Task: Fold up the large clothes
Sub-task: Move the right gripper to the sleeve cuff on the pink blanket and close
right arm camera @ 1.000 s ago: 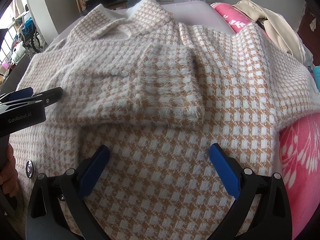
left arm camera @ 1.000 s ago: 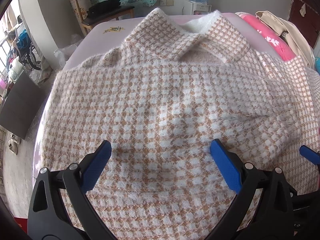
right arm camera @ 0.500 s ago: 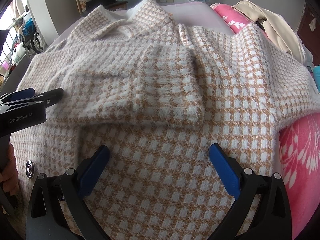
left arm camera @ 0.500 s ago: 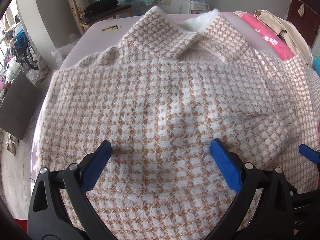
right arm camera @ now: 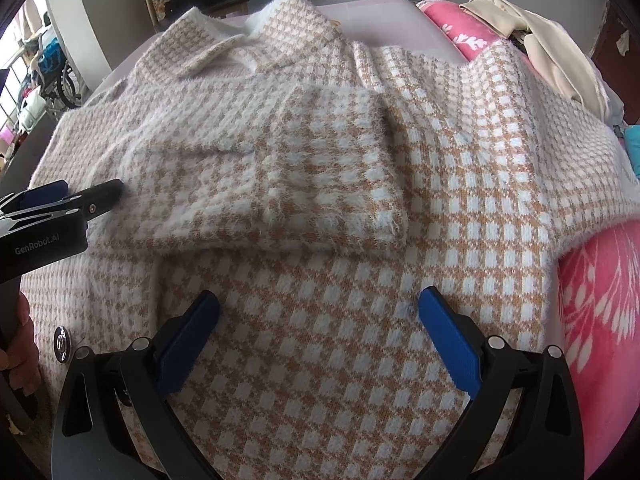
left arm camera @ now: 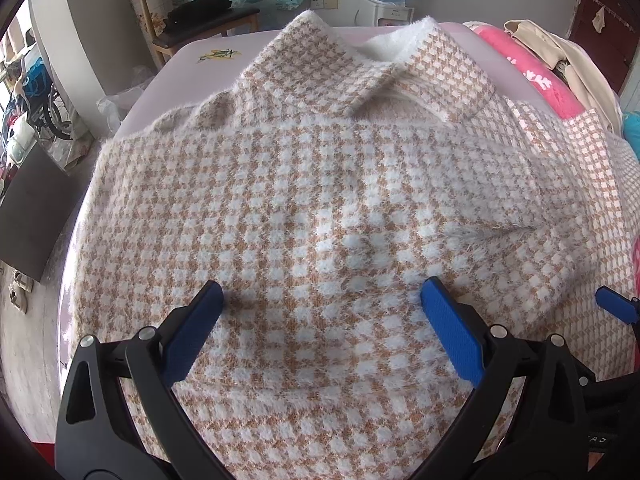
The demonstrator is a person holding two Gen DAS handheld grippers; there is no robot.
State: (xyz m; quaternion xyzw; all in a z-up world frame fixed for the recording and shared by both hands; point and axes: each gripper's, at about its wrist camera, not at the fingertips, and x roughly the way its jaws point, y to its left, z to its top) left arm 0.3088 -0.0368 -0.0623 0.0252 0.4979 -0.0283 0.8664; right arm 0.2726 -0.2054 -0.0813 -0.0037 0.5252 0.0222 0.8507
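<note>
Fuzzy checked cardigan (left arm camera: pixel 320 208) lies flat ahead of and beneath both grippers, one sleeve (right arm camera: pixel 280 184) folded across its body. Left gripper (left arm camera: pixel 320 300) and right gripper (right arm camera: pixel 318 306) hover spread wide, empty. Advisable: pinch the near hem evenly with both, lifting together toward the collar (left arm camera: pixel 360 72).

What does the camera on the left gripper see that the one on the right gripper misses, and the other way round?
Only the left wrist view shows the embroidered motif on the bed sheet.

Only the right wrist view shows the folded-in sleeve, a round button and the person's hand.

Both show the checked sweater, its collar and the pink blanket. Both grippers, left and right, are open.
</note>
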